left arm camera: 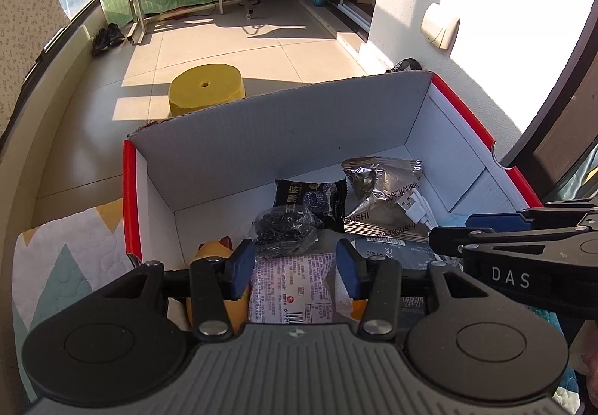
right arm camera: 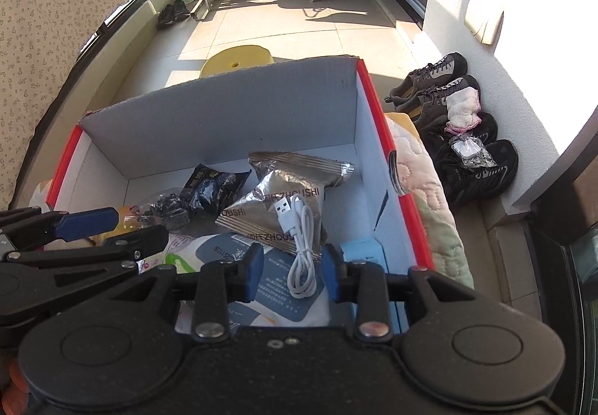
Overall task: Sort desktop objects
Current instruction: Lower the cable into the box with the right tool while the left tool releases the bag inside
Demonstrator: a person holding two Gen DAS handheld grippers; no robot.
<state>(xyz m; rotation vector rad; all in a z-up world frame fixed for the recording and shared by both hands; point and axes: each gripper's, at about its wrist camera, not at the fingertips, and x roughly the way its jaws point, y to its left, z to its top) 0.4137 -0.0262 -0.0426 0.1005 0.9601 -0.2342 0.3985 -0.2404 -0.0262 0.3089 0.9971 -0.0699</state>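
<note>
A white cardboard box with red edges (left arm camera: pixel 261 138) holds a silver packet (left arm camera: pixel 381 198), a black snack packet (left arm camera: pixel 310 196), a clear bag of black bits (left arm camera: pixel 284 232), a yellow toy (left arm camera: pixel 213 250) and a white USB cable (right arm camera: pixel 299 239). My left gripper (left arm camera: pixel 295 267) is open over the box's near end. A pink-and-white packet (left arm camera: pixel 291 288) lies between and below its blue pads. My right gripper (right arm camera: pixel 293 273) is open too. The cable's coil lies loose between its pads, resting on a blue-and-white packet (right arm camera: pixel 276 276). A light blue carton (right arm camera: pixel 364 250) sits by the box's right wall.
The box stands on a quilted cloth (left arm camera: pixel 67 247). A yellow stool (left arm camera: pixel 205 86) stands on the tiled floor beyond it. Several shoes (right arm camera: pixel 448 105) line the wall on the right. Each gripper shows at the edge of the other's view, close alongside.
</note>
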